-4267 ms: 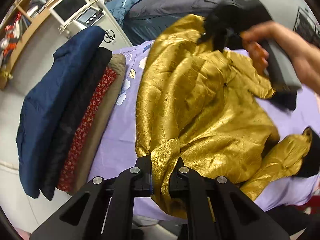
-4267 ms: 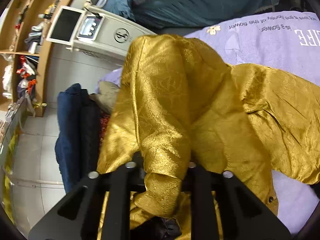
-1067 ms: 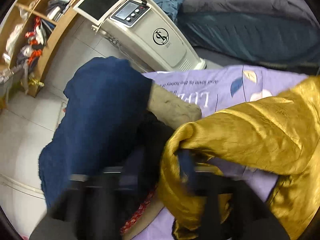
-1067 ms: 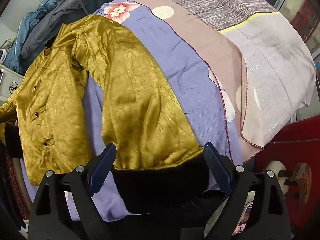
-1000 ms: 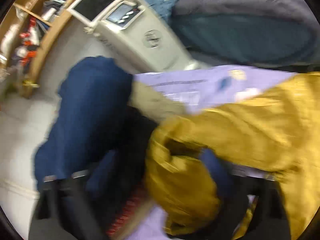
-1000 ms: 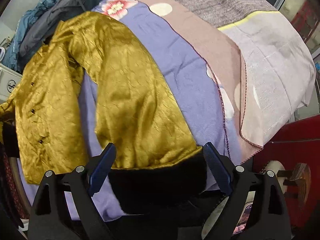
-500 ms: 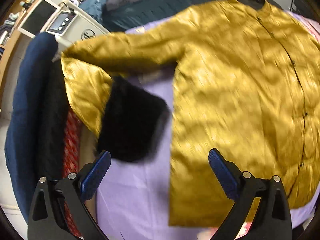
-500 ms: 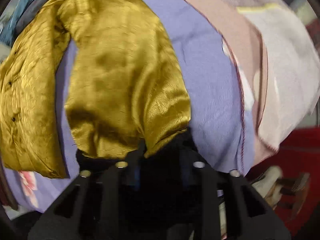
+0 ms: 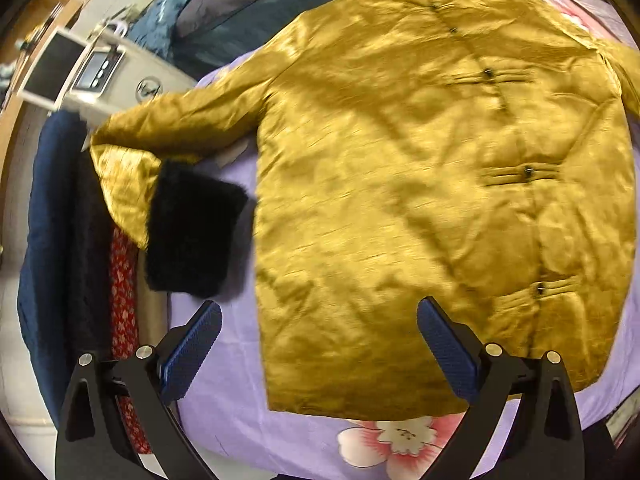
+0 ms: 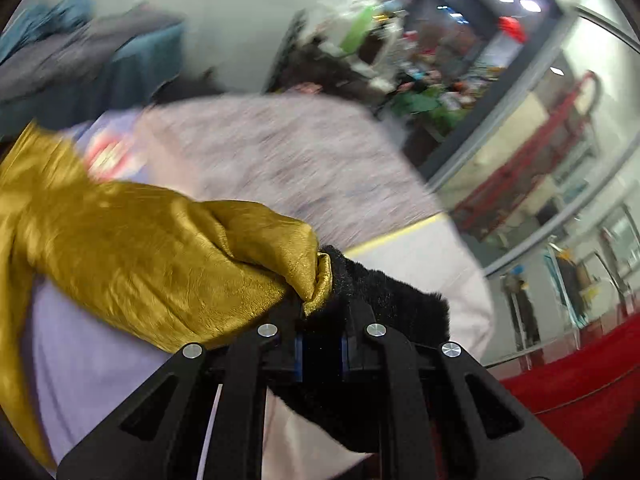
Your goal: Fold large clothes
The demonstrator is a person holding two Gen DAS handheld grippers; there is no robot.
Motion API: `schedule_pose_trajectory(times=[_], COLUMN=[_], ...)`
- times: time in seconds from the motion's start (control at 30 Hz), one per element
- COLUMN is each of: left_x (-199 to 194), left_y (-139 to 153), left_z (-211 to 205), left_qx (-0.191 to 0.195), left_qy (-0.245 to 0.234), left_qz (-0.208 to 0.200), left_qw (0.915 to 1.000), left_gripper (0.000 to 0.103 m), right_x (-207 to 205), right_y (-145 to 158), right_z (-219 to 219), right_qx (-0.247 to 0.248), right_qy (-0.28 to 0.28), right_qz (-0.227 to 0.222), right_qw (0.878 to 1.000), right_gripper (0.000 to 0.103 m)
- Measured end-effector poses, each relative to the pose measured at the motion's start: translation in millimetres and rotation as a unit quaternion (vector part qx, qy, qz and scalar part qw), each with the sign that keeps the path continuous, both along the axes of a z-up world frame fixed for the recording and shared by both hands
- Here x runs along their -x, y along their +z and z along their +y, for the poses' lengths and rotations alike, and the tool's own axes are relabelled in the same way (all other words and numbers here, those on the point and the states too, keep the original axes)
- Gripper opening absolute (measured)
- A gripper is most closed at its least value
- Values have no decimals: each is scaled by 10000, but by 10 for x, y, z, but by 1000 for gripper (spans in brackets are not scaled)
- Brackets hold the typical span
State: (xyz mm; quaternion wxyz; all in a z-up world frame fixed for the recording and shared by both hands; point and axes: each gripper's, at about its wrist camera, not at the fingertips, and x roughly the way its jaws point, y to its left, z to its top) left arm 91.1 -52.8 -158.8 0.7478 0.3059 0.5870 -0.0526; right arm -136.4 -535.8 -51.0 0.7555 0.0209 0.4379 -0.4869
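A gold satin jacket (image 9: 420,184) with black knot buttons lies front up on the purple bedsheet (image 9: 224,392). Its left sleeve bends back, and its black fur cuff (image 9: 192,232) lies beside the body. My left gripper (image 9: 318,354) is open and empty, above the jacket's hem. My right gripper (image 10: 320,344) is shut on the other black fur cuff (image 10: 384,300), with the gold sleeve (image 10: 160,252) trailing off to the left. That view is blurred.
A pile of folded clothes (image 9: 60,240), navy, black and red patterned, lies along the left edge of the bed. A white machine (image 9: 120,80) stands behind it. Dark bedding (image 9: 248,12) lies at the far side. A grey-pink cover (image 10: 288,160) and red floor (image 10: 580,360) lie beyond the right gripper.
My left gripper has let go of the left sleeve, opened and drawn back over the hem. My right gripper has shut on the right cuff and swung it up and outward.
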Motion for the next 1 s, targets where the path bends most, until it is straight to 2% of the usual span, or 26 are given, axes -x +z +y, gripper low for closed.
schedule_pose_trajectory(times=[0.03, 0.07, 0.1, 0.2, 0.27, 0.3, 0.37, 0.43, 0.5, 0.57, 0.67, 0.83, 1.0], left_x=[25, 44, 62, 131, 141, 131, 115, 84, 34, -22, -127, -316, -491], left_y=[19, 34, 48, 77, 49, 16, -49, -116, -186, -257, -359, -631, -974], left_z=[-59, -108, -143, -208, -158, -107, -26, 73, 206, 370, 614, 876, 866], left_qx=[23, 38, 58, 161, 128, 92, 19, -61, -141, -231, -426, -791, -1001], left_qy=[-44, -69, -81, -90, -59, -20, 95, 227, 365, 495, 631, 714, 542], left_qz=[20, 41, 67, 181, 249, 285, 345, 339, 305, 243, 139, 130, 385], left_qw=[10000, 10000, 9999, 9997, 9996, 9995, 9994, 9991, 9988, 9982, 9970, 9942, 9928], left_gripper=[96, 96, 96, 96, 96, 96, 96, 96, 96, 96, 96, 96, 98], right_x=[-86, -196, -272, -327, -298, -272, -256, -299, -352, -352, -299, -315, -606], right_y=[-43, -132, -219, -356, -390, -403, -450, -626, -887, -1174, -1493, -1840, -1922], right_z=[-156, -272, -293, 32, 382, 598, 883, 1137, 1456, 1745, 2055, 2474, 2841], right_qx=[-101, -361, -576, -671, -554, -663, -1200, -2136, -2946, -3358, -3912, -4061, -4211], right_qy=[-181, -286, -264, 22, 216, 462, 840, 1327, 1775, 1969, 2075, 2201, 2483], right_qz=[10, 96, 63, -373, -596, -837, -1211, -1463, -1381, -1091, -1016, -569, -419], right_qw=[9998, 9989, 9980, 9970, 9965, 9932, 9818, 9568, 9288, 9146, 8908, 8851, 8713], right_gripper=[43, 78, 89, 89, 89, 89, 89, 89, 89, 89, 89, 89, 89])
